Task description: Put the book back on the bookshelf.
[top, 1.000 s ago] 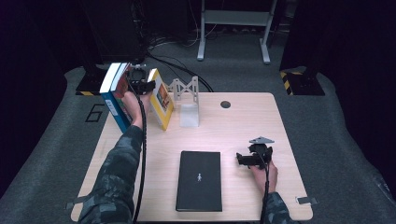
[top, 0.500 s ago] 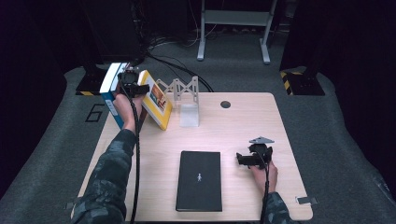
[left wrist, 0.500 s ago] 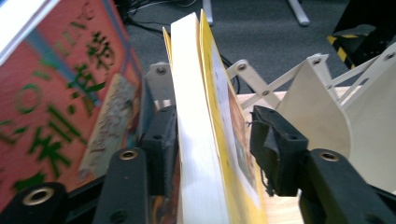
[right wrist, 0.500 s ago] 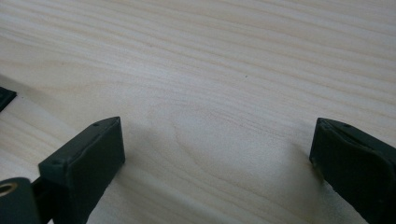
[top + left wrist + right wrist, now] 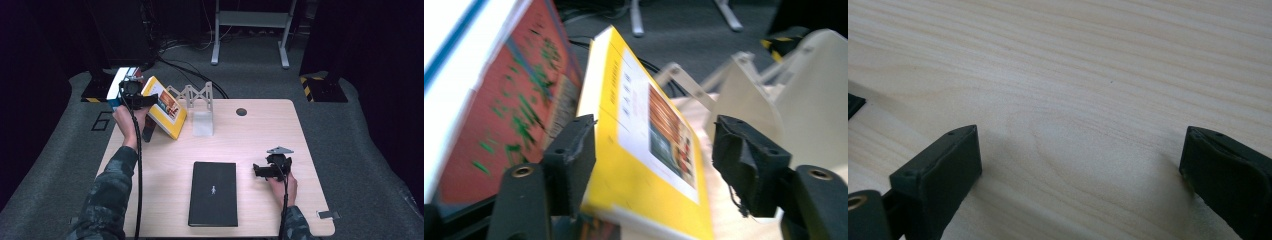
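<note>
Left gripper (image 5: 651, 165), at the desk's (image 5: 250, 145) ten o'clock corner, has just been opening; the leaning yellow book (image 5: 644, 150) sits between its spread jaws, right pad clear. Right gripper (image 5: 1080, 175) rests spread at four o'clock, empty.

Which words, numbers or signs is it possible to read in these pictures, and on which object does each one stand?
"6": large digit marked on the grey floor mat, left of the table.
Yellow book: dark print and a picture on its white cover label, too blurred to read.
Red book cover: green marks, blurred, unreadable.
Black notebook: a small white figure, no words.
</note>
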The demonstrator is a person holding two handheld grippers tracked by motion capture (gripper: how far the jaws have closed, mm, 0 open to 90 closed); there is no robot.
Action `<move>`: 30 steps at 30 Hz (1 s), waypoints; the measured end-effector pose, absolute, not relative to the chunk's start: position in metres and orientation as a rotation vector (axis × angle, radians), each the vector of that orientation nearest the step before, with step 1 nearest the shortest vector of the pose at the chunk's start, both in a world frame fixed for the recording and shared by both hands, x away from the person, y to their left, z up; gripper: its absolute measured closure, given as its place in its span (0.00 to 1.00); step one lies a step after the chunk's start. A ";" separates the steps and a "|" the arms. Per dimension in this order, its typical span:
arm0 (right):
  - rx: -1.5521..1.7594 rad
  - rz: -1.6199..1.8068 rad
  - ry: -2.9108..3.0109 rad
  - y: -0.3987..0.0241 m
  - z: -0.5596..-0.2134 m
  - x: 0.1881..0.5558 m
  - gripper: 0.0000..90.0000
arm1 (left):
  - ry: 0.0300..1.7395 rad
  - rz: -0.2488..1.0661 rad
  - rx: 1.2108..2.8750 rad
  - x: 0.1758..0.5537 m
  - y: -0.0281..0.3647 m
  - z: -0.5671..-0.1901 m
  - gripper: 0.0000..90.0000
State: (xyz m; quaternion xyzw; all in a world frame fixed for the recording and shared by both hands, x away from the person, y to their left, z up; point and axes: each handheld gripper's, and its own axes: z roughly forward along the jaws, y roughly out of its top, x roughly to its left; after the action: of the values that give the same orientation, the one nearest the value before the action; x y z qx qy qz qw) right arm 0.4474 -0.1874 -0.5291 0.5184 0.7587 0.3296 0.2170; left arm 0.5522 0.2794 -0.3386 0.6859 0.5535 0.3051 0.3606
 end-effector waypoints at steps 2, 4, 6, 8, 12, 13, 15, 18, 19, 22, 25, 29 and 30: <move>1.438 0.913 2.101 -0.187 -0.529 0.447 0.03 | 1.420 0.786 1.765 0.550 0.278 -0.339 0.32; 1.436 0.912 2.103 -0.187 -0.529 0.447 0.03 | 1.390 0.754 1.790 0.543 0.277 -0.339 0.28; 1.442 0.915 2.100 -0.187 -0.529 0.447 0.03 | 1.382 0.752 1.791 0.540 0.276 -0.340 0.27; 1.438 0.913 2.101 -0.187 -0.529 0.447 0.03 | 1.364 0.734 1.798 0.537 0.275 -0.341 0.25; 1.449 0.916 2.097 -0.187 -0.529 0.447 0.03 | 1.331 0.691 1.821 0.527 0.273 -0.344 0.19; 1.449 0.916 2.097 -0.187 -0.529 0.447 0.03 | 1.320 0.685 1.832 0.525 0.272 -0.346 0.19; 1.448 0.917 2.097 -0.187 -0.529 0.447 0.03 | 1.300 0.675 1.858 0.520 0.270 -0.348 0.17; 1.449 0.918 2.096 -0.187 -0.529 0.447 0.03 | 1.276 0.661 1.880 0.512 0.268 -0.354 0.16; 1.449 0.917 2.096 -0.187 -0.529 0.447 0.03 | 1.266 0.653 1.899 0.509 0.269 -0.356 0.16; 1.448 0.919 2.095 -0.187 -0.529 0.447 0.03 | 1.254 0.624 1.919 0.503 0.269 -0.362 0.12; 1.449 0.919 2.094 -0.187 -0.529 0.447 0.03 | 1.246 0.599 1.920 0.497 0.269 -0.369 0.10; 1.450 0.917 2.094 -0.186 -0.529 0.447 0.03 | 1.241 0.560 1.938 0.489 0.270 -0.378 0.06; 1.451 0.919 2.092 -0.186 -0.529 0.447 0.03 | 1.241 0.548 1.937 0.487 0.270 -0.382 0.03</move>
State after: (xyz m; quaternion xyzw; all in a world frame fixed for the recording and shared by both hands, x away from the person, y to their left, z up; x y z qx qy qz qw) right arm 0.4469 -0.1864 -0.5290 0.5234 0.7548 0.3315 0.2156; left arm 0.4872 0.2698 -0.3815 0.7582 0.4855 0.2144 0.3787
